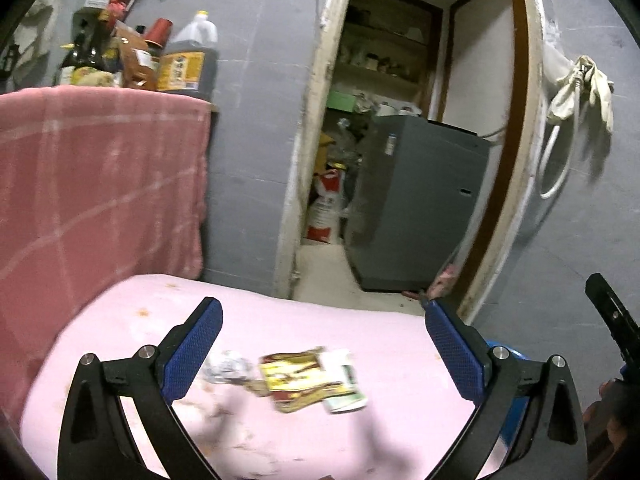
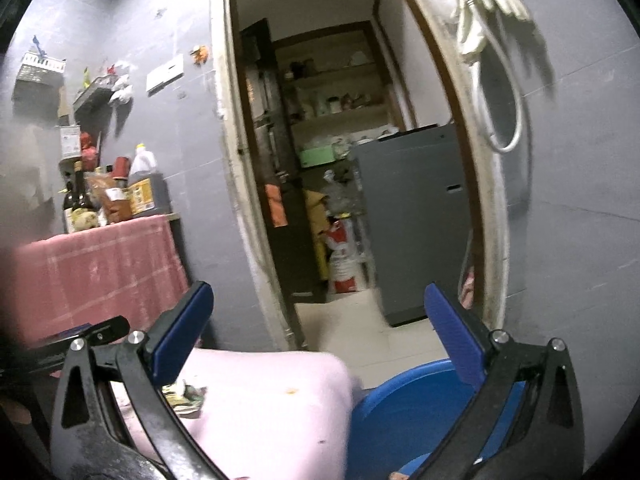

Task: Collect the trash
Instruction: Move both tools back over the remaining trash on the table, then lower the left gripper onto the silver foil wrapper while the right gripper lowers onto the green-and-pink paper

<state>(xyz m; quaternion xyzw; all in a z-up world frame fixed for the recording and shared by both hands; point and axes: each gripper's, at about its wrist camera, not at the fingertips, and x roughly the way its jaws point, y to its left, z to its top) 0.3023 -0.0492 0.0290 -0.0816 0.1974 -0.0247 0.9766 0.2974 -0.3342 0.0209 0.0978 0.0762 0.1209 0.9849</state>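
In the left wrist view, the left claw (image 1: 322,344) stands wide, with nothing between its two blue pads. Below and between them, in the lower middle of the frame, three pieces of trash lie on the pink bench (image 1: 132,320): one crumpled silver wrapper (image 1: 226,366), one yellow and red packet (image 1: 298,378), and one white and green packet (image 1: 346,380) just beside it at the right. The two packets touch each other; no pad touches any piece.

In the right wrist view, the right claw (image 2: 318,320) is also wide and holds nothing. Its two pads frame one open doorway (image 2: 320,152) in the middle of the frame. One blue basin (image 2: 404,408) sits at the lower right, just beside the corner of the pink bench. At the lower left, some of the trash shows, partly hidden behind the claw's left finger.

At the upper left of both views, one pink cloth (image 1: 100,176) hangs, with several bottles (image 1: 188,60) above it; their number I cannot tell.
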